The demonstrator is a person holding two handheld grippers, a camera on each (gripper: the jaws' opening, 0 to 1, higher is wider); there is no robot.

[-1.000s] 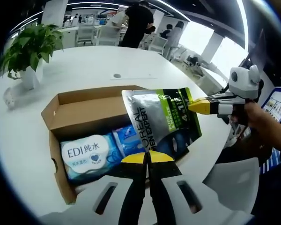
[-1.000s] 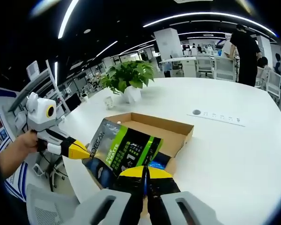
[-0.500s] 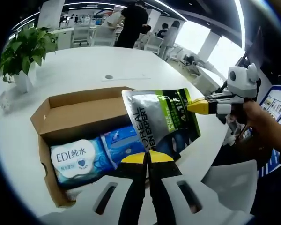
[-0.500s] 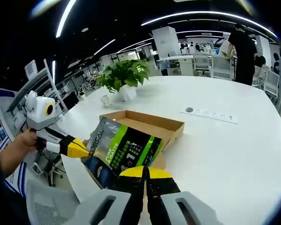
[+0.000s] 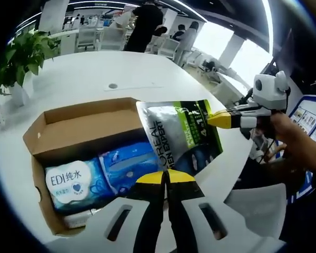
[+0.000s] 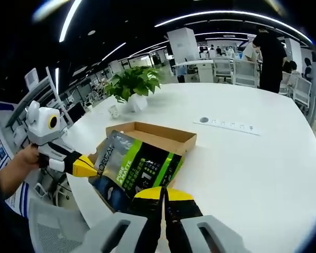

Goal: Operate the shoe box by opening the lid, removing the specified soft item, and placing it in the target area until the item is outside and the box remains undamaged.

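White, glossy tabletop (image 5: 84,74) spreads under an open-plan office. On my left sits a potted plant (image 5: 18,55), then the cardboard shoe box (image 5: 68,129), lid open, with soft blue wipe packs (image 5: 95,176) inside. I hold the crinkly foil pouch (image 5: 179,134) above the box's right end: my left gripper (image 5: 166,178) is clamped on its bottom edge, my right gripper (image 5: 218,119) pinched on its side edge. I judge it light, limp and slippery; the stiff seams grip best.
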